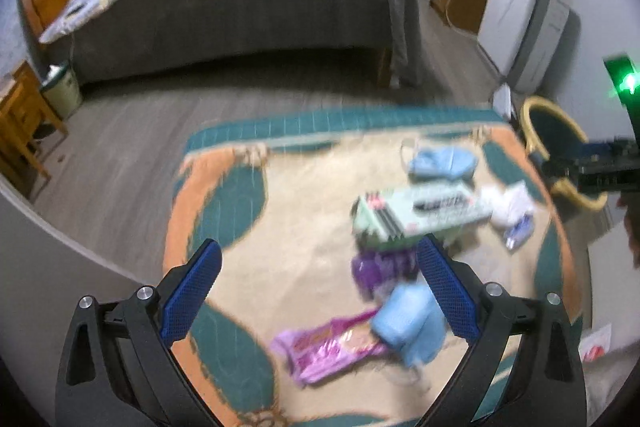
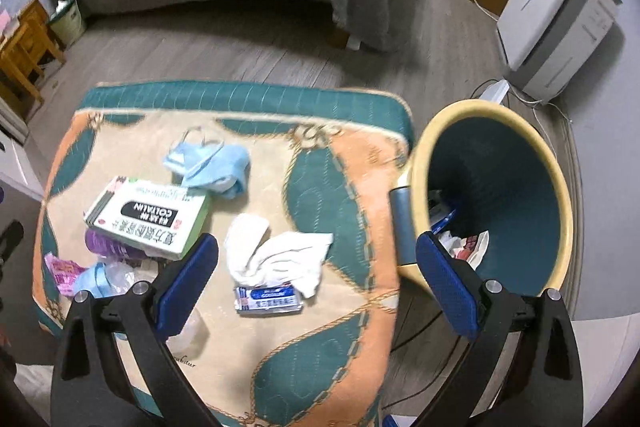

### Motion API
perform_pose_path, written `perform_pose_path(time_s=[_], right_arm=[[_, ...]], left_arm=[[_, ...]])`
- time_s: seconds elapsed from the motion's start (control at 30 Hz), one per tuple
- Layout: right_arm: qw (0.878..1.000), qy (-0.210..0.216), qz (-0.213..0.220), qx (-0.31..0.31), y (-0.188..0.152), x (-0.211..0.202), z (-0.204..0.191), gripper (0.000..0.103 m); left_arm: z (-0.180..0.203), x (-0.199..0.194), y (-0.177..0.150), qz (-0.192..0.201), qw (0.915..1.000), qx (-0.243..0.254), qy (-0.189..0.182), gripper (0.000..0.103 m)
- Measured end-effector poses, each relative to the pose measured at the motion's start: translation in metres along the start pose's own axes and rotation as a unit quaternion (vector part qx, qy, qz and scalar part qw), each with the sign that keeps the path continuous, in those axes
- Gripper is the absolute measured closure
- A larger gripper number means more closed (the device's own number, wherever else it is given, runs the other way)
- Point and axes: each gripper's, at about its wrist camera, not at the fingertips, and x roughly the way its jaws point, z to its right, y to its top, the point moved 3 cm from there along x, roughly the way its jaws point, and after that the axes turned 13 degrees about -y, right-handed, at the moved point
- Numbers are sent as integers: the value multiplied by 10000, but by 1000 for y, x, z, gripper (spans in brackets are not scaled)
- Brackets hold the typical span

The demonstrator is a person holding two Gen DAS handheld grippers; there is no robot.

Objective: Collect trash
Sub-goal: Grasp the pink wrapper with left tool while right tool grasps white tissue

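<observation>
From the left wrist view, the left tool hangs over a quilted cushion-like surface patterned in teal, orange and cream, its blue-padded fingers spread wide with nothing between the pads. Below it lies blurred trash: a pale green cardboard medicine box, a purple wrapper just under the box, a pink foil snack packet and a light blue face mask touching the packet. A second blue mask lies beyond the box — near the far edge. A yellow-rimmed, dark blue waste bin stands on the floor beside the surface.

From the right wrist view, the right tool is likewise spread wide and empty. Between its fingers lie a crumpled white tissue and, touching it, a small blue-and-white tissue pack. The medicine box sits to the left, the blue mask just behind it. The waste bin stands right of the cushion — some paper scraps lie inside.
</observation>
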Motion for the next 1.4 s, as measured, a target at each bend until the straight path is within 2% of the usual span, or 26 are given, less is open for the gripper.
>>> perform_pose_path(time_s=[0.13,0.23,0.33,0.4,0.43,0.47,0.6,0.63,0.7,0.73,0.77,0.8,0.83,0.87,1.07,1.23,1.4], right_arm=[[9995,153,-276,100,-3,12,-15,6],[9985,69,-539,50,-7,25,-24,6],[9973,112,-726,10,-9,37,-34,7],[9963,158,-843,15,-10,44,-41,12],[9957,170,-905,-3,-10,47,-44,12],[9953,158,-954,-52,-10,50,-48,15],[9927,23,-1160,-320,-13,62,-63,40],[9916,-1,-1215,-439,-16,65,-67,44],[9897,-113,-1192,-782,-20,68,-75,54],[9899,-118,-1132,-849,-19,67,-76,58],[9903,-96,-1108,-829,-17,66,-75,74],[9910,-65,-1120,-726,-16,64,-72,81],[9916,-15,-1127,-639,-15,62,-70,81],[9923,53,-1099,-562,-14,58,-68,85],[9959,237,-798,-361,-6,31,-61,85],[9981,353,-487,-128,-6,-3,-45,85],[9981,573,-64,194,7,-39,-22,85]], left_arm=[[-16,9,-21,-300,9993,-213,6,6],[-31,17,-36,-561,9976,-413,-34,6],[-36,26,-48,-870,9948,-486,-202,9],[-36,33,-54,-1065,9927,-486,-281,14],[-37,38,-57,-1201,9911,-486,-314,21],[-37,43,-60,-1325,9894,-481,-348,24],[-32,57,-69,-1668,9840,-347,-516,33],[-30,60,-71,-1782,9820,-308,-544,37],[-29,63,-72,-1861,9803,-274,-606,53],[-29,63,-71,-1856,9805,-239,-604,68],[-29,63,-70,-1857,9803,-215,-645,80],[-28,62,-70,-1857,9800,-198,-692,85],[-28,60,-69,-1849,9803,-150,-676,93],[-27,58,-67,-1821,9811,-104,-654,93],[-28,32,-46,-1384,9896,31,-393,94],[-32,-5,-20,-673,9975,29,-210,94],[-24,-31,11,-74,9998,-10,-171,94]])
